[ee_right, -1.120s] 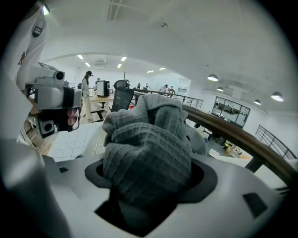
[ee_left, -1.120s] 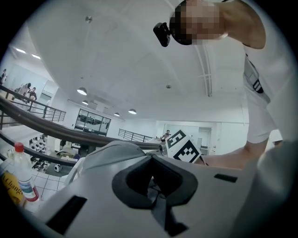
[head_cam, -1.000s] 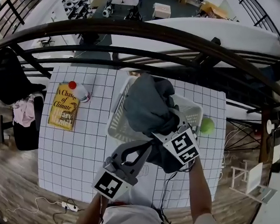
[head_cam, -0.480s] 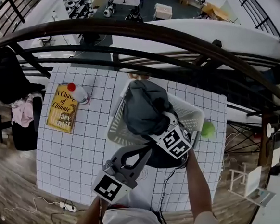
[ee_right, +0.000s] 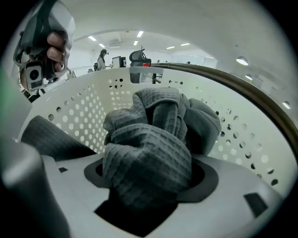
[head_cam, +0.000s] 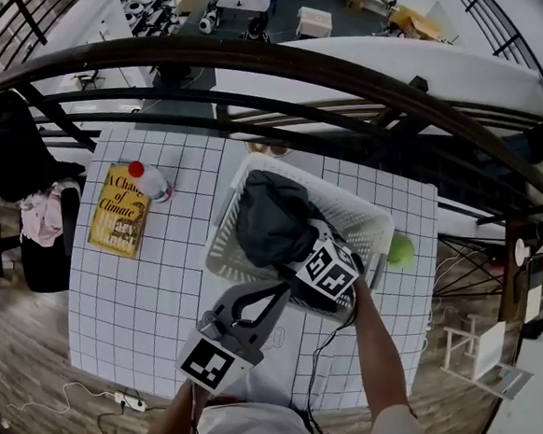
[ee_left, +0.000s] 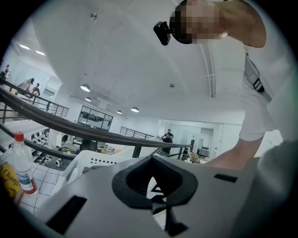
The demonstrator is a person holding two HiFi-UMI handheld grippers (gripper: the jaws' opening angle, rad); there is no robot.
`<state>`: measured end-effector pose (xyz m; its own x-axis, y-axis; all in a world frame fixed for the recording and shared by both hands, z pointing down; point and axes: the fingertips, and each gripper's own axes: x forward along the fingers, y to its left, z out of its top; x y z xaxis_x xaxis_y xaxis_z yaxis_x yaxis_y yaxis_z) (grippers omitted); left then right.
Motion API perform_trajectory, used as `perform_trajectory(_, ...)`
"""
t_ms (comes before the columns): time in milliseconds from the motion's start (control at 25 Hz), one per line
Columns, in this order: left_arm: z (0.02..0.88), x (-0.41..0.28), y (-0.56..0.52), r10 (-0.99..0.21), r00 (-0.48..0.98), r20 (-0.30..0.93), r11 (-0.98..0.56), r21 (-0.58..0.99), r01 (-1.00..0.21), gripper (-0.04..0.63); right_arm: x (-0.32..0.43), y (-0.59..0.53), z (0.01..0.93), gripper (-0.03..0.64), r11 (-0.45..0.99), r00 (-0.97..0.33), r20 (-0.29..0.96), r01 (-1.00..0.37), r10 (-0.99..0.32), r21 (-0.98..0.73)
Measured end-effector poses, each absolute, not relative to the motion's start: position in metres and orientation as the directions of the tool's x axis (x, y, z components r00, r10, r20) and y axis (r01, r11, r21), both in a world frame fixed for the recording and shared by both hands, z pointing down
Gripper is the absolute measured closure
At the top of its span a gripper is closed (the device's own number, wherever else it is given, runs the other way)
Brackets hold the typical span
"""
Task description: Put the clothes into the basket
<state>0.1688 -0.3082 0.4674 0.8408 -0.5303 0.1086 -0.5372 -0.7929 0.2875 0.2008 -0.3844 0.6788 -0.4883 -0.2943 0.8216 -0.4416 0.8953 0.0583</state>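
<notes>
Head view, steeply down onto a gridded surface [head_cam: 137, 297]. At its middle, a white basket [head_cam: 370, 222] with grey clothes [head_cam: 267, 221] bundled inside, heaped toward the left wall. At the basket's near edge, right gripper [head_cam: 295, 253], tilted down into it, jaws clenched on the near end of the clothes. Same in the right gripper view: ribbed cloth bunched thick between the jaws, filling the gap, with the rest of the bundle lying ahead within the perforated walls. Just left and nearer, left gripper [head_cam: 279, 293], roughly level, by the basket's near wall and clear of the clothes. In the left gripper view, jaws pressed together with nothing between them; past them the basket's rim, a bottle [ee_left: 21, 162] and a dark railing [ee_left: 70, 128]. Far left on the surface, a yellow book [head_cam: 119, 211] with the red-capped bottle just beside its far right corner. Right of the basket, just beside it, a green ball [head_cam: 401, 250].
</notes>
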Motion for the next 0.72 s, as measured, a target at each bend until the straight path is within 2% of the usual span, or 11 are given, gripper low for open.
perform_trajectory(600,0.459,0.163,-0.304,-0.536,0.838,0.104,-0.796,0.271,-0.542,0.591,0.206,-0.369,0.713,0.207,0.895,-0.429,0.884,-0.446,-0.186,-0.028)
perform_trajectory(720,0.456,0.16,-0.301,-0.541,0.834,0.107,-0.791,0.272,-0.548,0.591,0.212,-0.37,0.704,0.199,0.891,-0.406,0.893,-0.454,-0.196,-0.011)
